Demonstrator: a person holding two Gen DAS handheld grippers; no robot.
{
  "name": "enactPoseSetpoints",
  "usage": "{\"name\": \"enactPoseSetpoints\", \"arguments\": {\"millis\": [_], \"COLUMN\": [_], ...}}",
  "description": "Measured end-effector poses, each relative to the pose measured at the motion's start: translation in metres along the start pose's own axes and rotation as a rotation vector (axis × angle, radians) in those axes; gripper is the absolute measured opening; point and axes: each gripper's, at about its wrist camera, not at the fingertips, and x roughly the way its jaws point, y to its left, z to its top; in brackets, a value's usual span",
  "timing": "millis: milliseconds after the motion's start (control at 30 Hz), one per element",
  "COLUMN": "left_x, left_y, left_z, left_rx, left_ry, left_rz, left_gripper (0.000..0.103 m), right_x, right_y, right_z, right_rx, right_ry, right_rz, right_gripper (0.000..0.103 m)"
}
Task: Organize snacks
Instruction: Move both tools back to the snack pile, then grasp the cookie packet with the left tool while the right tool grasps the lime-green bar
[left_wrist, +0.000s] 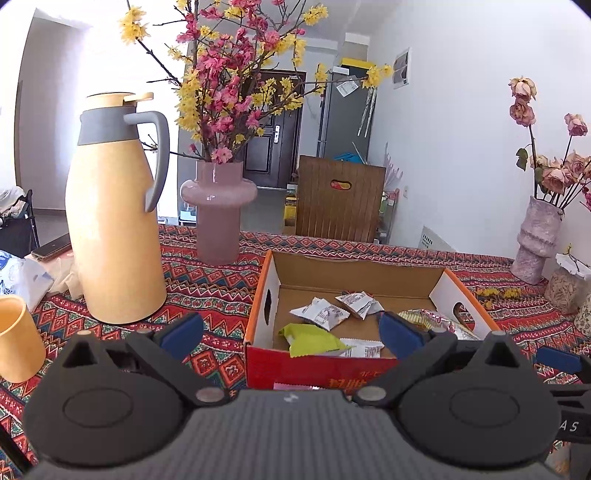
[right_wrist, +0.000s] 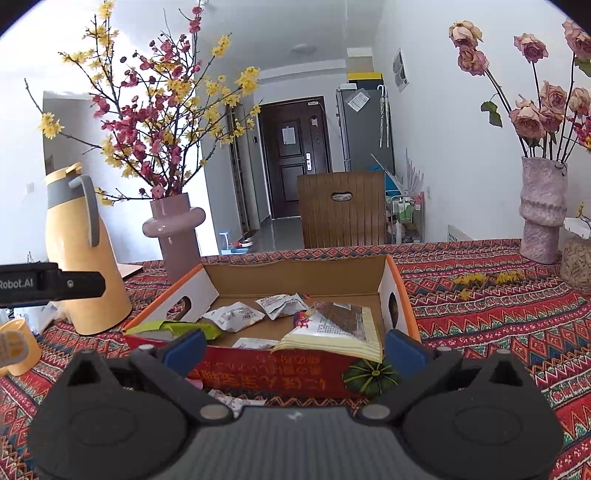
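A yellow thermos jug (left_wrist: 114, 221) stands beside a pink vase (left_wrist: 218, 210) of blossom branches on the patterned tablecloth (left_wrist: 207, 288), with 1 wooden chair (left_wrist: 340, 199) behind.

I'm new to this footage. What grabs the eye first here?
The pink and yellow blossom branches in a mauve vase, rising behind the yellow thermos jug at left. Then the open cardboard box of snack packets mid-table, with both open claws before it.
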Motion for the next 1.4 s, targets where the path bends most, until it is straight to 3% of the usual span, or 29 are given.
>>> {"name": "enactPoseSetpoints", "arguments": {"millis": [933, 1133, 1400], "left_x": [0.003, 0.006, 0.008], "left_y": [0.043, 0.043, 0.046], "left_z": [-0.091, -0.098, -0.098], "left_rx": [-0.005, -0.006, -0.029], "left_ry": [0.159, 0.156, 0.164], "left_rz": [0.009, -0.009, -0.021], "left_gripper": [0.103, 0.103, 0.103], "right_x": [-0.023, -0.016, -0.002], "right_y": [0.004, 0.009, 0.018], "right_z": [-0.066, -0.07, -0.072], "right_rx": [-0.073, -0.089, -0.166], "right_ry": [0.177, 0.197, 0.245], "right_rz": [0.002, -0.001, 0.025], "right_gripper": [0.101, 0.085, 0.052]}}
